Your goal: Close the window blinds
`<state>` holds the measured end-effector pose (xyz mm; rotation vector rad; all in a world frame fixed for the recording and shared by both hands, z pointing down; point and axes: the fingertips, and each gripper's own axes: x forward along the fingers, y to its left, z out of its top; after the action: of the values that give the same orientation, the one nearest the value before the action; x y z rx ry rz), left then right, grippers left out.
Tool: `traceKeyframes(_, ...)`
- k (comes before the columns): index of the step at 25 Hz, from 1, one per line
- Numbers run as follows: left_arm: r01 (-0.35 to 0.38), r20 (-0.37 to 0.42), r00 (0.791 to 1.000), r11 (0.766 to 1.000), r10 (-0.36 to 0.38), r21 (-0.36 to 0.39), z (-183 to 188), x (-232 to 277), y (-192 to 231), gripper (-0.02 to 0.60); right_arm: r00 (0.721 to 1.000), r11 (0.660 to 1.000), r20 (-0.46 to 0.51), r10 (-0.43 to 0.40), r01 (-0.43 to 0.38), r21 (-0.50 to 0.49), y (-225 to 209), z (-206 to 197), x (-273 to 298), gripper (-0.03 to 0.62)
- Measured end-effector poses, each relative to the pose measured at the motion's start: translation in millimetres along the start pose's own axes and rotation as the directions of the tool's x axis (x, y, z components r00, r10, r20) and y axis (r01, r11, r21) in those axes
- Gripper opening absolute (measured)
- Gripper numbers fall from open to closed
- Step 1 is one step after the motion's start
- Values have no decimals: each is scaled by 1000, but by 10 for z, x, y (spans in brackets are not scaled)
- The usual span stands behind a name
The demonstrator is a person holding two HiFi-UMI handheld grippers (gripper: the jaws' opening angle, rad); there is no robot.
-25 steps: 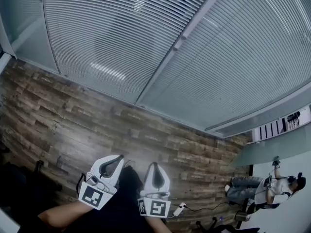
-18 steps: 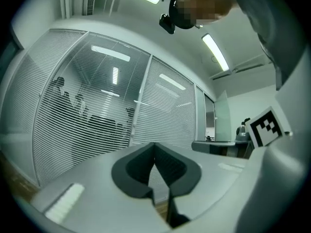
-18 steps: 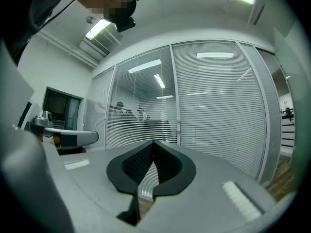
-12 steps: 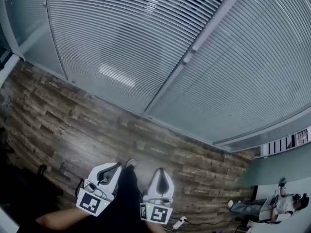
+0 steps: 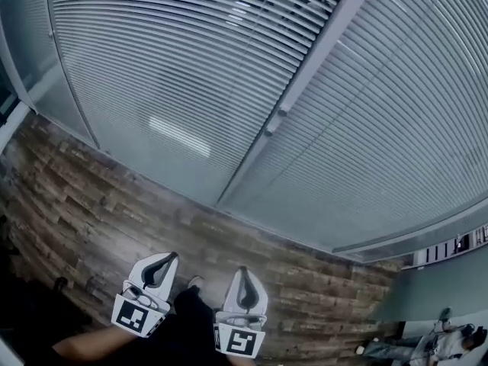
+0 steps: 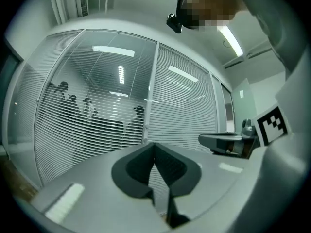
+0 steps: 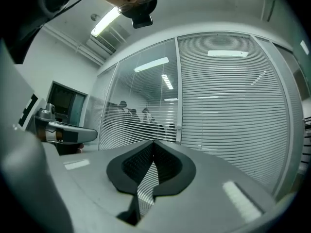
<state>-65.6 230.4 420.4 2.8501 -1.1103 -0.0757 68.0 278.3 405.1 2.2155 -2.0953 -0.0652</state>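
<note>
Grey slatted blinds (image 5: 191, 67) cover a glass wall with a pale post (image 5: 305, 75) between two panels. In the left gripper view the left panel (image 6: 92, 110) has slats open enough to show people behind it. The right panel (image 6: 187, 110) looks denser. A small knob (image 7: 178, 127) sits on the post. My left gripper (image 5: 172, 256) and right gripper (image 5: 242, 268) are side by side low in the head view, pointing level at the blinds, well short of them. The jaws of both are shut, with nothing between them. Each one also shows in its own view, left gripper (image 6: 155, 143) and right gripper (image 7: 154, 141).
Wood-plank floor (image 5: 91, 197) runs up to the foot of the glass wall. A seated person (image 5: 438, 345) is at the far right bottom corner. Dark furniture (image 5: 23, 311) stands at the bottom left. A doorway (image 7: 65, 101) lies off to the left of the panels.
Both grippers and the head have moved forward toward the blinds, which now fill more of the view. The seated person has slid toward the bottom right corner. Both jaws stayed shut.
</note>
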Motion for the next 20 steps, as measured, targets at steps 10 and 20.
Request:
traceKeyframes(10, -75, -34, 997, 997, 75, 5, 21, 818, -82, -2, 997, 993, -26, 75, -73, 91, -588, -95, 676, 2)
traceKeyframes(20, -54, -77, 996, 998, 55, 10, -80, 1128, -19, -2, 993, 995, -88, 84, -79, 63, -802, -232, 1070, 3)
